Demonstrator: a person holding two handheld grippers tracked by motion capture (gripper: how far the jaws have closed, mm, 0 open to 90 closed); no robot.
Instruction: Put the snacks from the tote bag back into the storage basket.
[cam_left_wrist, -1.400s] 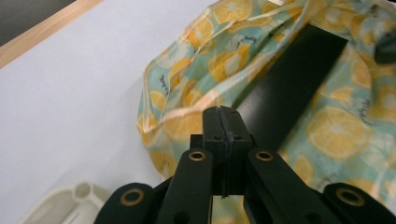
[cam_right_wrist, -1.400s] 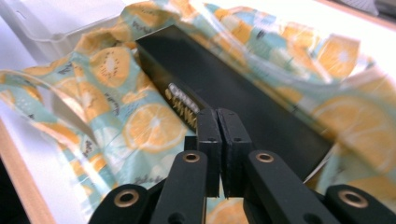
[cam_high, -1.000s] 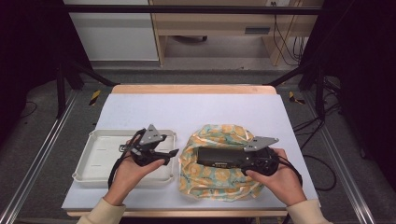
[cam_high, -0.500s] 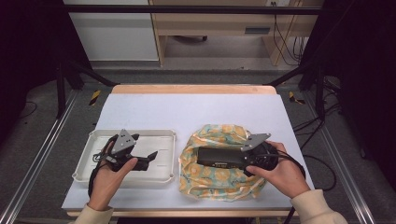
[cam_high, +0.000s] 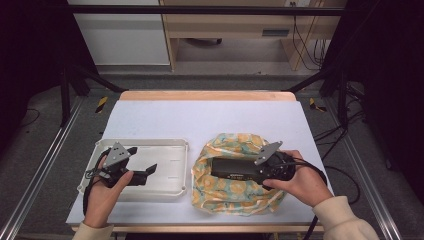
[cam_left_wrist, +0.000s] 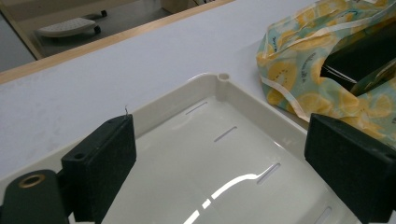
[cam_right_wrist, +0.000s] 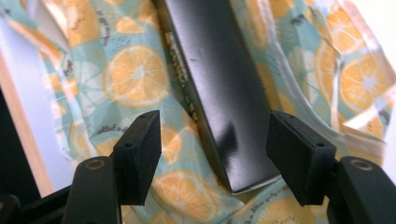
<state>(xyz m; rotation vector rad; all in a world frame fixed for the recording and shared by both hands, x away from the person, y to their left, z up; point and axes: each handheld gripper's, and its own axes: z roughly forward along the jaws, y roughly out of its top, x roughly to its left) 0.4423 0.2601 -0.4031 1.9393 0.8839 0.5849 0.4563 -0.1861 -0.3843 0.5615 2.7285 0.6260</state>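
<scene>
Two containers sit on the pale table (cam_high: 210, 117): a shallow cream plastic tray (cam_high: 170, 145) at the left, and just right of the tray a lemon-print fabric pouch (cam_high: 227, 192), apart from it by a thin strip of tabletop. Nothing lies inside the tray; the left gripper (cam_high: 142, 162) hangs over the tray's left half, jaws spread wide and holding nothing. A flat black rectangular box (cam_right_wrist: 219, 79) rests in the pouch's open mouth. The right gripper (cam_right_wrist: 215, 156) straddles the box's near end, jaws having just narrowed, pads not touching it. Beyond the tray, the tabletop runs bare to its wooden far edge (cam_high: 205, 95).
</scene>
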